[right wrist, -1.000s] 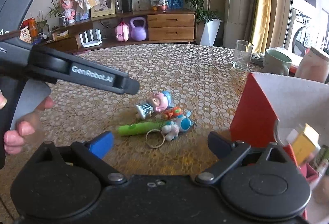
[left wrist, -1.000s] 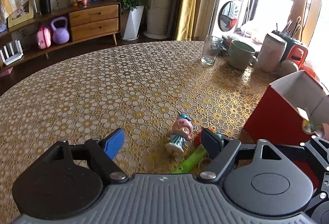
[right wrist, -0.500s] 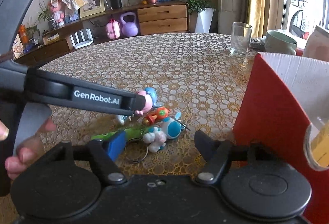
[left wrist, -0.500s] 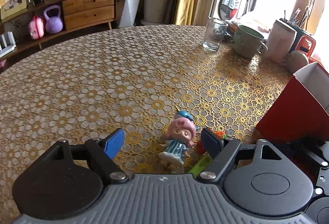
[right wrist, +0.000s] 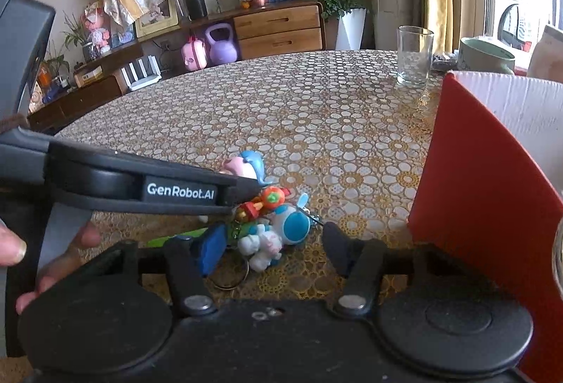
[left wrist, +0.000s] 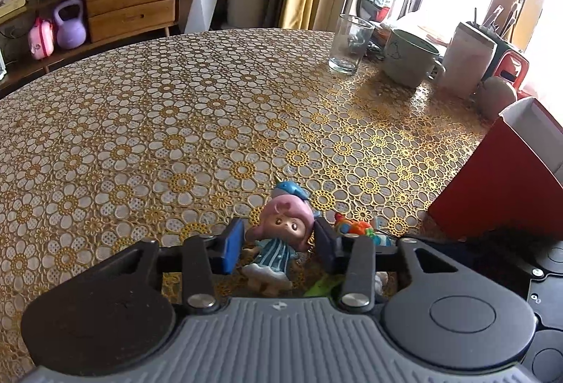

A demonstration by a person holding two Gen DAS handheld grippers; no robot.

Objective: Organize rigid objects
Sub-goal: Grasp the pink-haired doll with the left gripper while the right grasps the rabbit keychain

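A pink-haired doll [left wrist: 288, 224] in a striped dress lies on the patterned table [left wrist: 176, 122]. My left gripper [left wrist: 276, 246] straddles it. Its jaws are closing, and both pads touch the doll's sides. An orange toy [left wrist: 355, 228] and a green stick [left wrist: 320, 286] lie just to its right. In the right wrist view my right gripper [right wrist: 274, 249] hangs over a white and blue keychain figure [right wrist: 281, 228] with a metal ring [right wrist: 228, 281]. Its jaws are closing too, with a gap left beside the figure. The left gripper's finger [right wrist: 179, 193] crosses over the doll [right wrist: 246, 165].
A red box [left wrist: 492, 189] with a white inside stands open at the right, close to the toys. At the table's far side stand a glass [left wrist: 348, 45], a green mug [left wrist: 408, 59] and a white container [left wrist: 464, 63]. A hand [right wrist: 21, 253] holds the left gripper.
Both grippers came down and forward over the toys. The left jaws narrowed onto the doll. The right jaws narrowed around the keychain figure.
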